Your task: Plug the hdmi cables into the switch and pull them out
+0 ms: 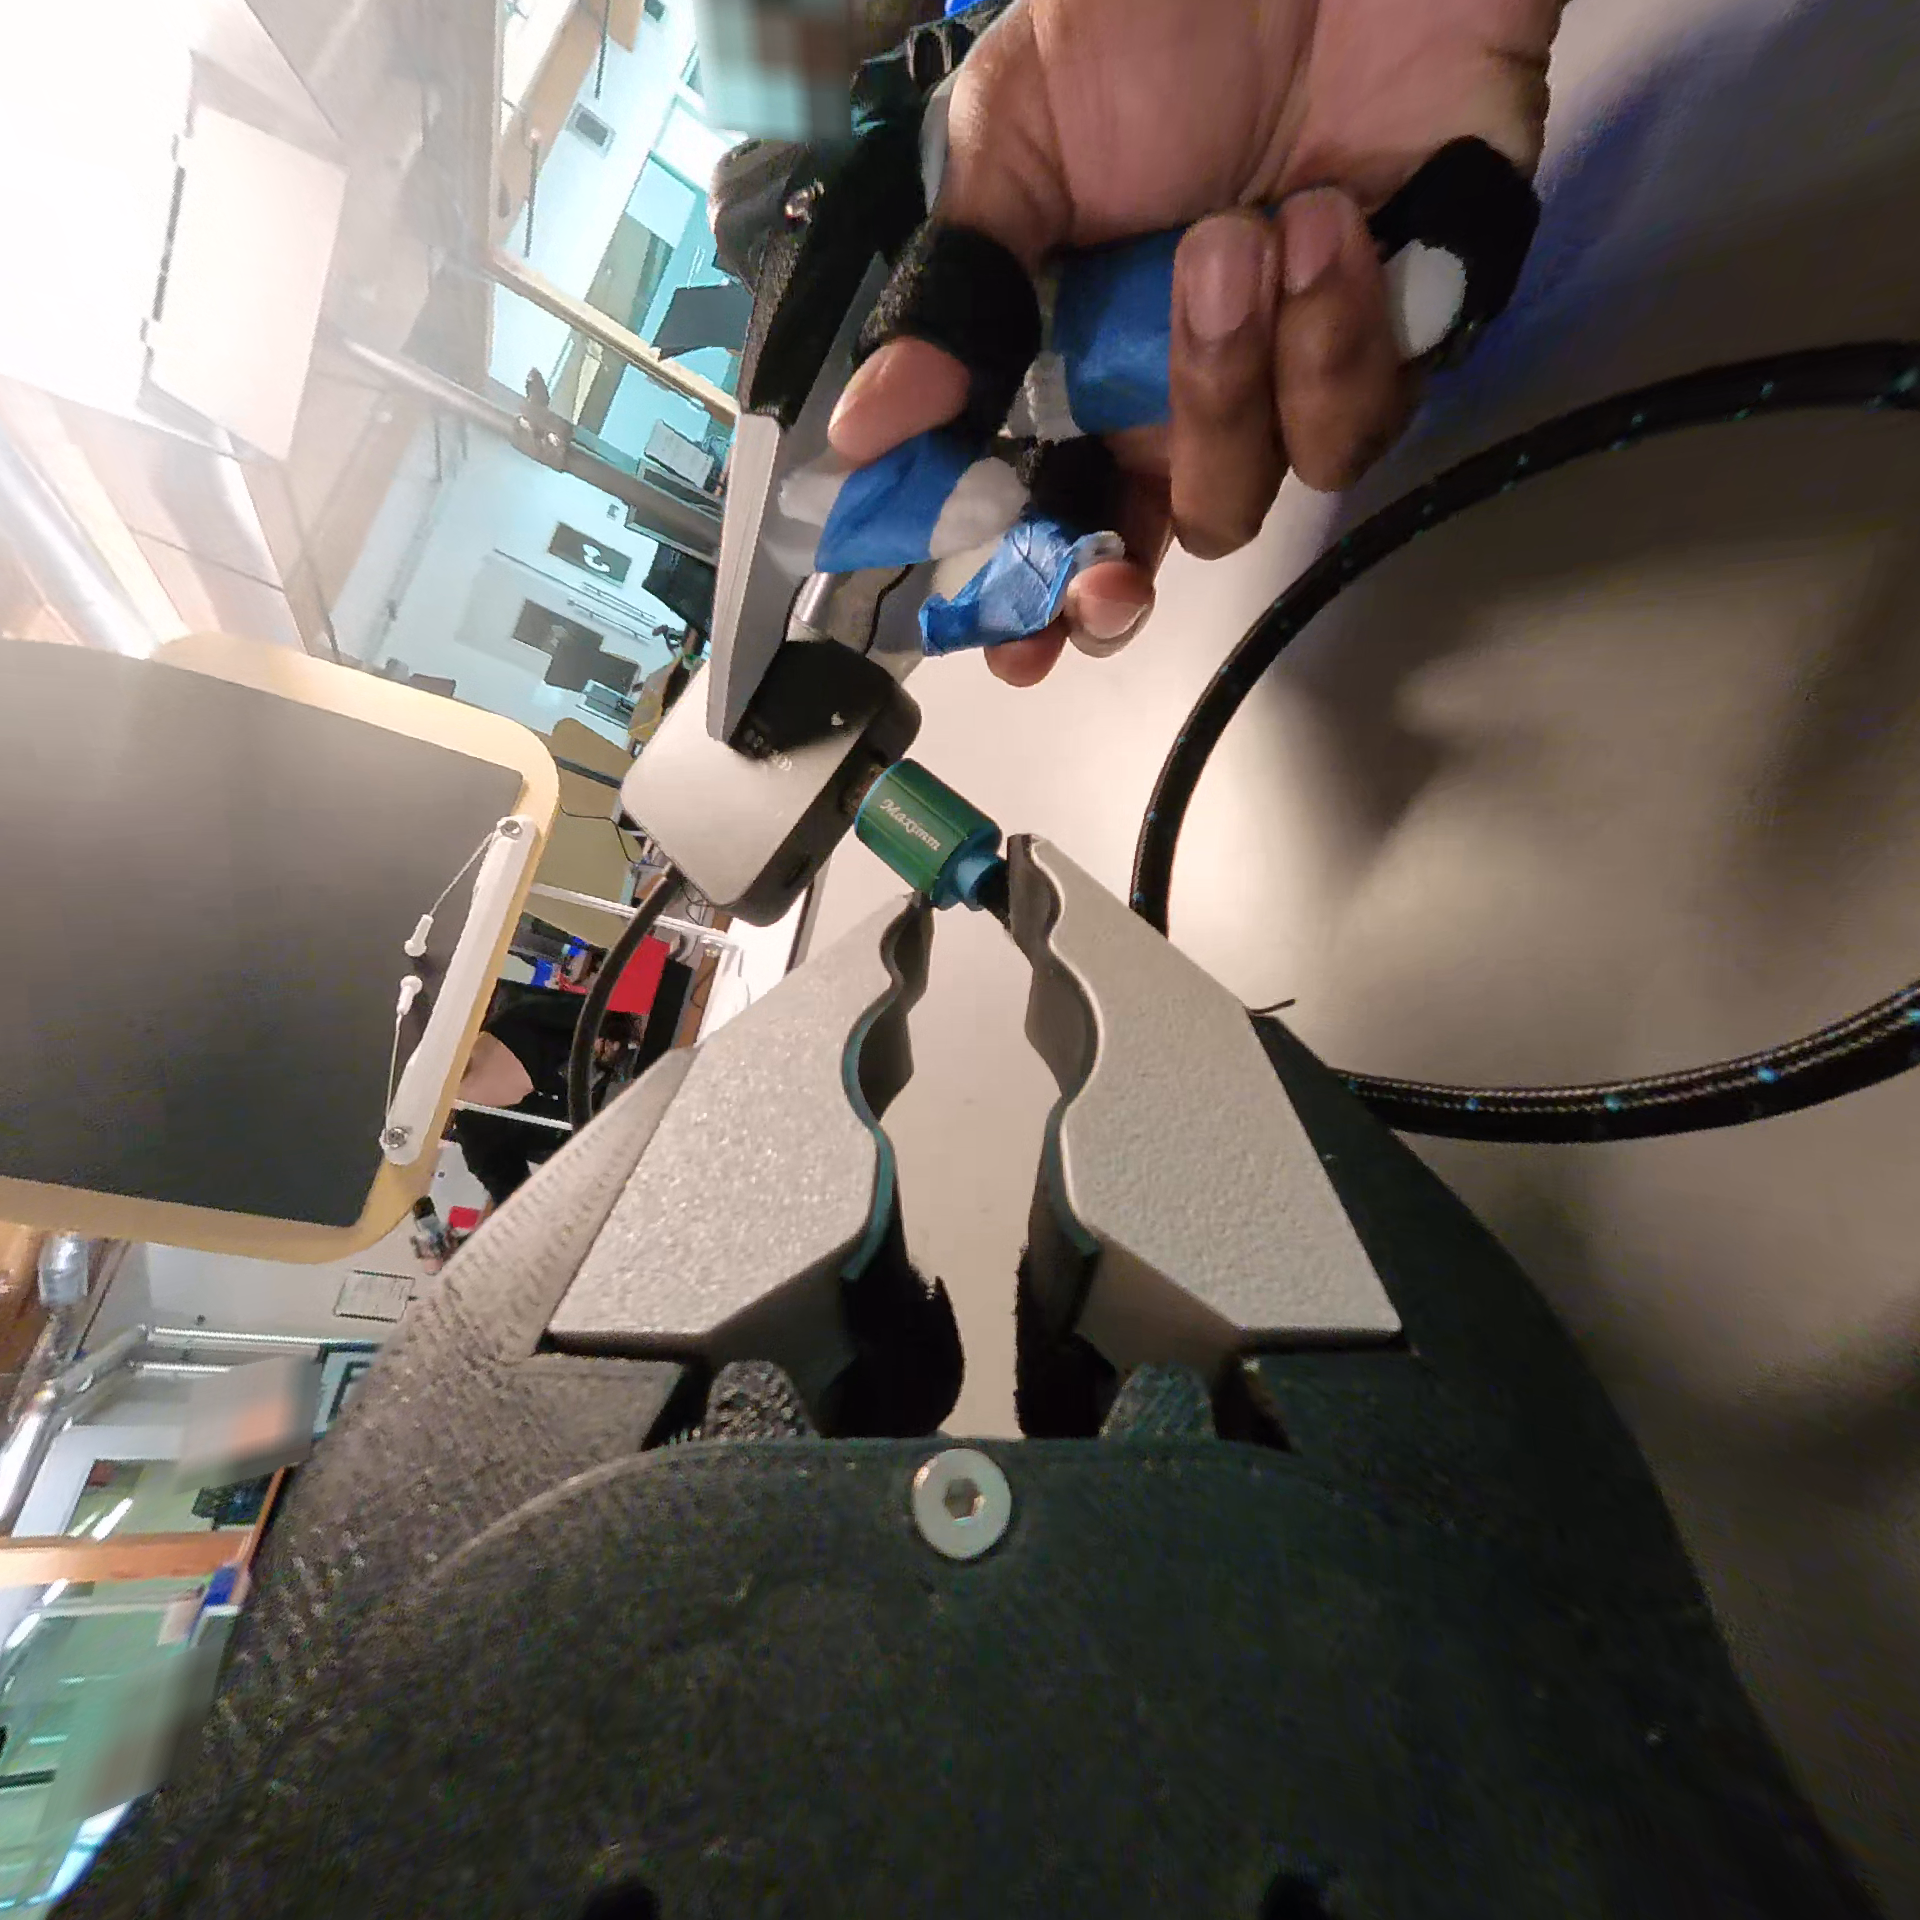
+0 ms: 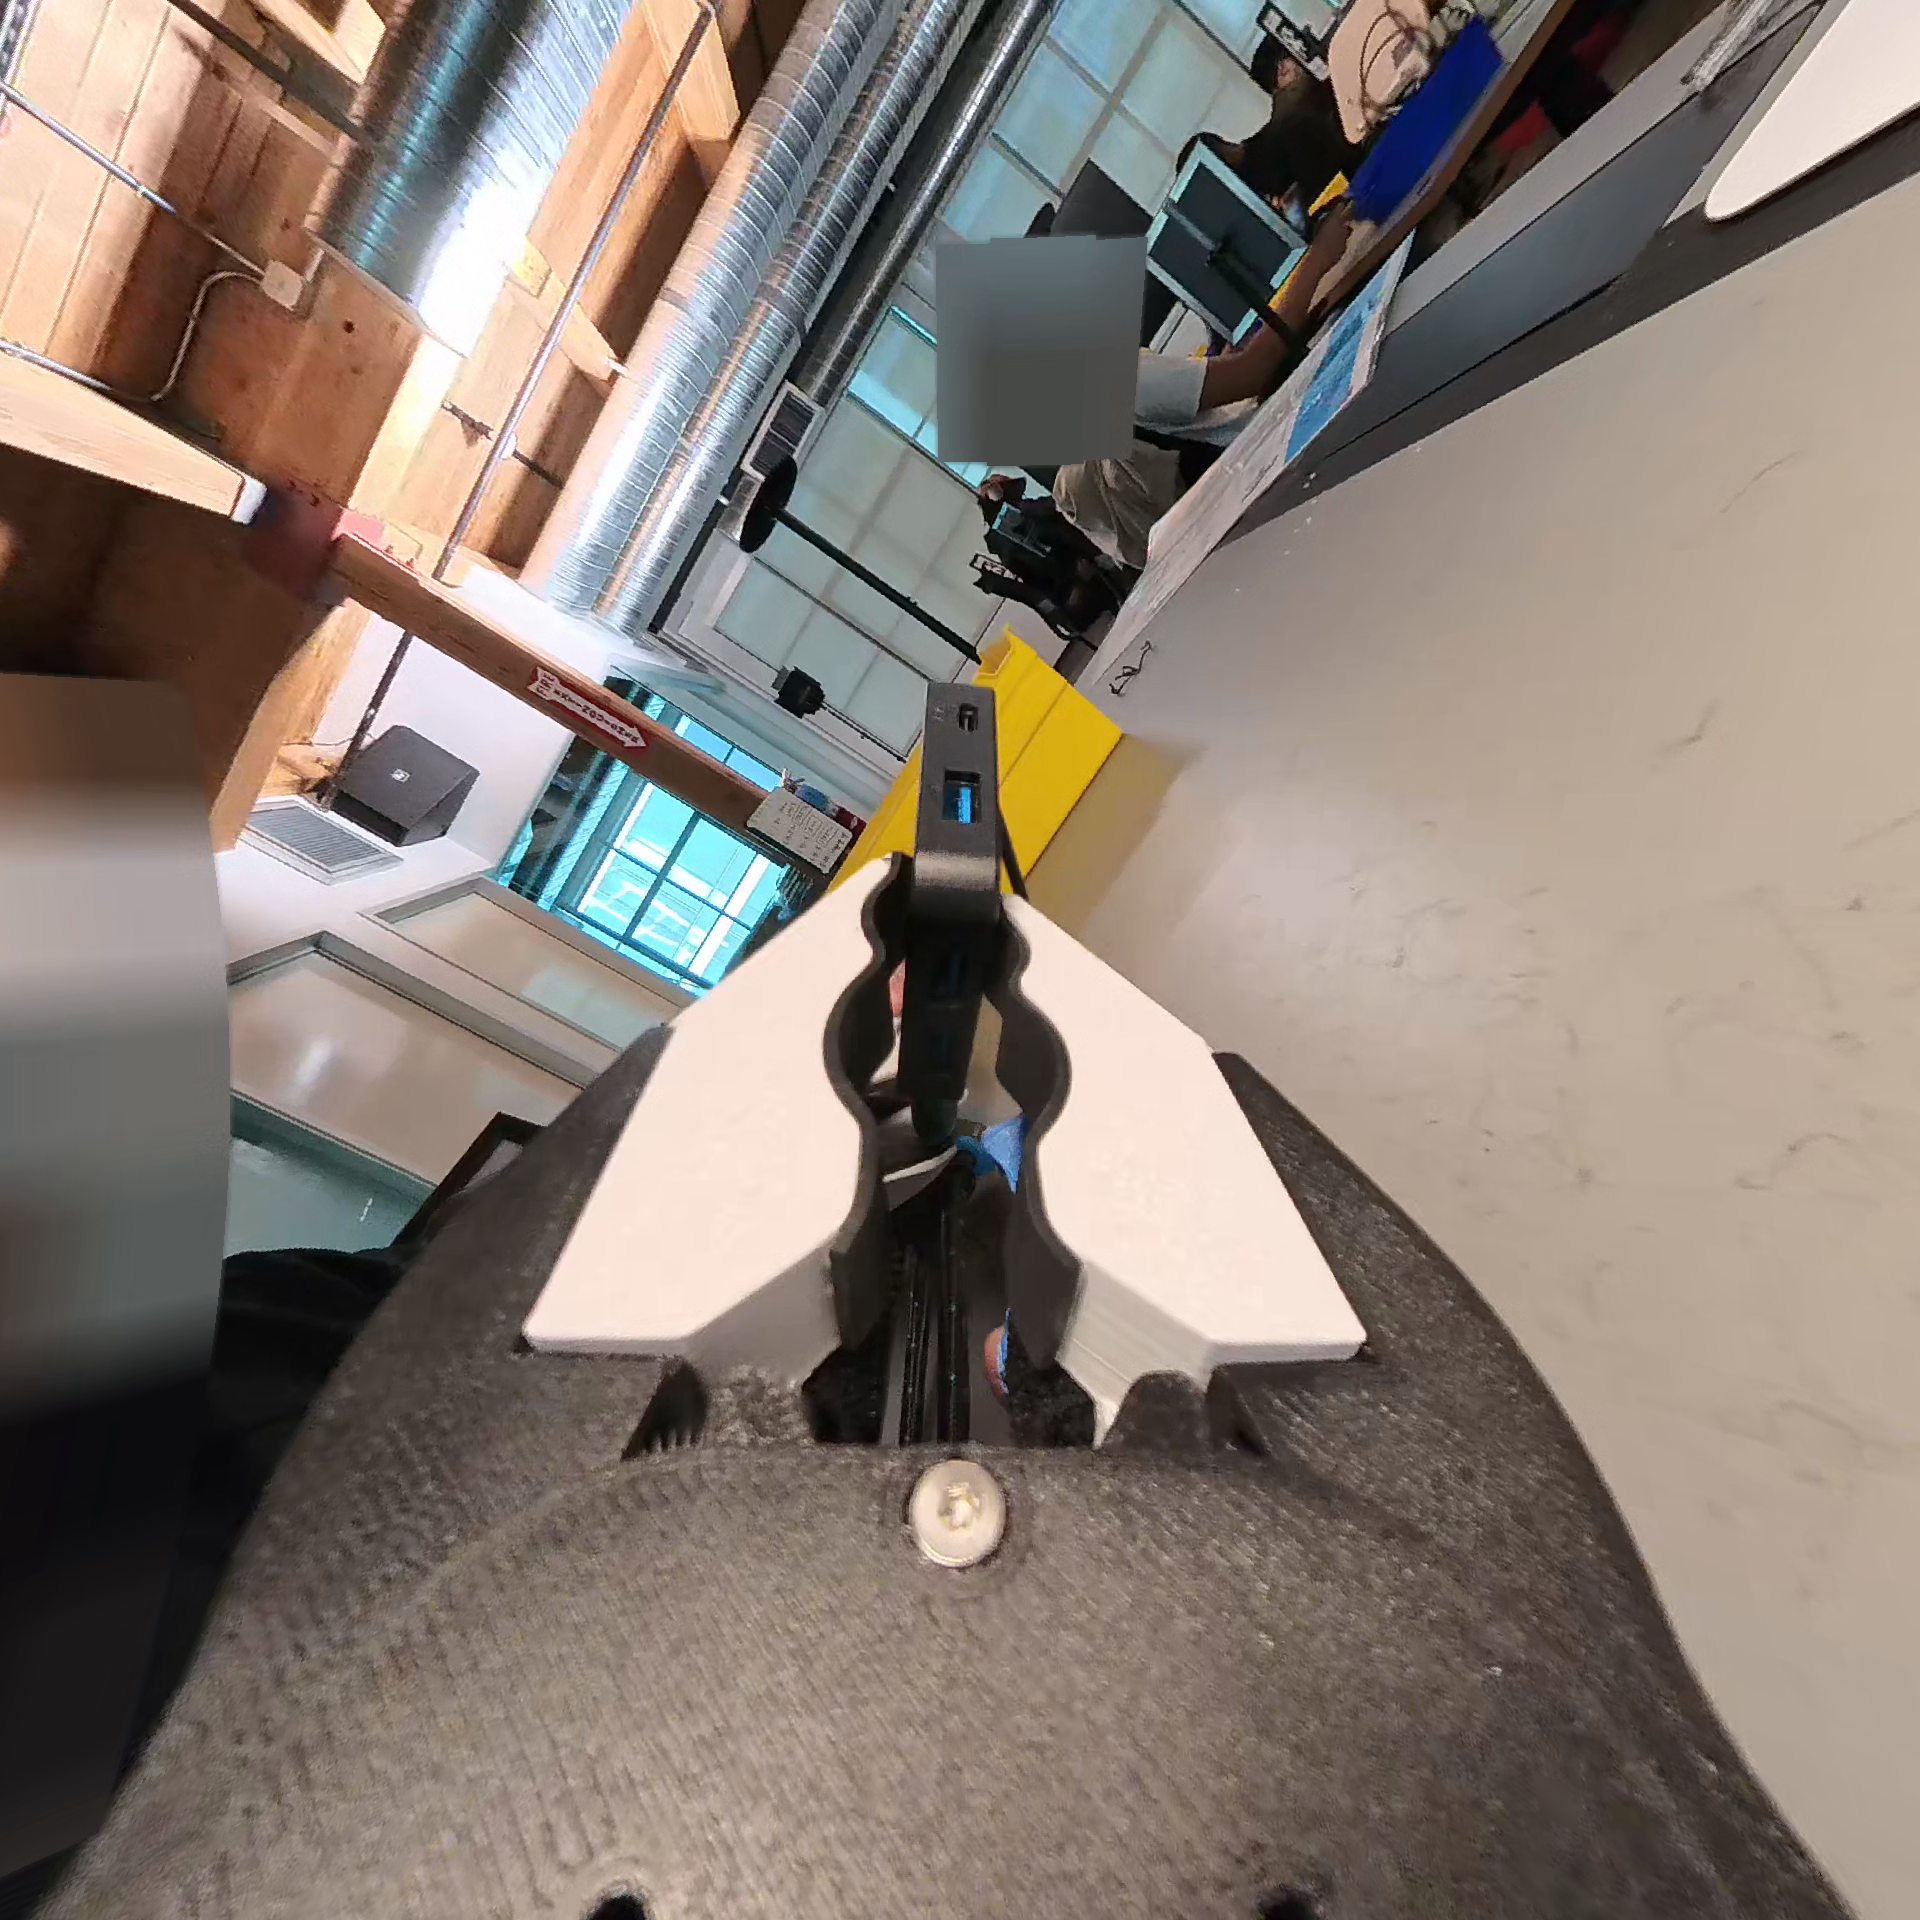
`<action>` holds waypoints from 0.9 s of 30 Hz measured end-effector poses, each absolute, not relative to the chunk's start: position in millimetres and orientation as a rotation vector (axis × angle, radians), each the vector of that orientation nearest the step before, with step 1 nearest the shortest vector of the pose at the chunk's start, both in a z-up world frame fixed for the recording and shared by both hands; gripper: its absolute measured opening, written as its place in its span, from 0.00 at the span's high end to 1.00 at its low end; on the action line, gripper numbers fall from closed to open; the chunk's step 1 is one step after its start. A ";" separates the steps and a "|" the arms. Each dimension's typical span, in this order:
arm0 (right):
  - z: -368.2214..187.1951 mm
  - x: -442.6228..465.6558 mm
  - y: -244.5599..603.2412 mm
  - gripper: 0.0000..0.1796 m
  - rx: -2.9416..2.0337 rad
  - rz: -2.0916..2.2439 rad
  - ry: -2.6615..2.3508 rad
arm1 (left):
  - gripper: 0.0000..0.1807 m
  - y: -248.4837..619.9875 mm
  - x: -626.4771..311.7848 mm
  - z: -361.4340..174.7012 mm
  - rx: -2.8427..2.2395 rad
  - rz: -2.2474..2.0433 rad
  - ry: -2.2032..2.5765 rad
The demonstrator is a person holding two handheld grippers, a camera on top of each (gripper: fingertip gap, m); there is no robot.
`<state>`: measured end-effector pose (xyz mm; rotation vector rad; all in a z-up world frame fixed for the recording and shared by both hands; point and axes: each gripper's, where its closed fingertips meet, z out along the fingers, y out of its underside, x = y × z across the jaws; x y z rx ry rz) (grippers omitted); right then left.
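In the left wrist view, the small grey and black switch [image 1: 748,821] is held up off the white table [image 1: 1558,727]. The far right gripper [image 1: 774,717], in a person's hand [image 1: 1195,312], pinches it. A teal HDMI plug [image 1: 923,847] sits in the switch's side port. Its black braided cable [image 1: 1226,675] loops to the right over the table. My left gripper [image 1: 971,894] is open, its fingertips just behind the plug on either side of the cable's start. In the right wrist view, my right gripper [image 2: 951,914] is shut on the switch [image 2: 956,810], seen edge-on with open ports.
A second black cable [image 1: 603,1018] hangs from the switch's far end. A black panel with a tan rim [image 1: 208,935] stands at the left. A yellow bin [image 2: 1049,748] sits at the table's far edge [image 2: 1455,831]. People sit at desks in the background. Spacing between my two grippers at the tips: around 6 cm.
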<state>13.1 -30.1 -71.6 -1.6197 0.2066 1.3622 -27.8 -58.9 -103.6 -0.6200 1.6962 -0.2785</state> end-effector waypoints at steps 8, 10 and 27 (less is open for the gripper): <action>-76.3 15.1 -26.9 0.92 -1.670 1.205 0.168 | 0.89 -56.8 -25.0 -111.1 -0.841 -0.534 1.698; -77.7 15.1 -24.5 0.92 -1.669 1.169 0.179 | 0.89 -53.2 -23.2 -114.8 -0.992 -0.647 1.680; -66.6 -4.9 -36.9 0.92 -1.626 1.409 0.109 | 0.86 -66.1 -25.2 -110.8 -1.025 -0.792 1.704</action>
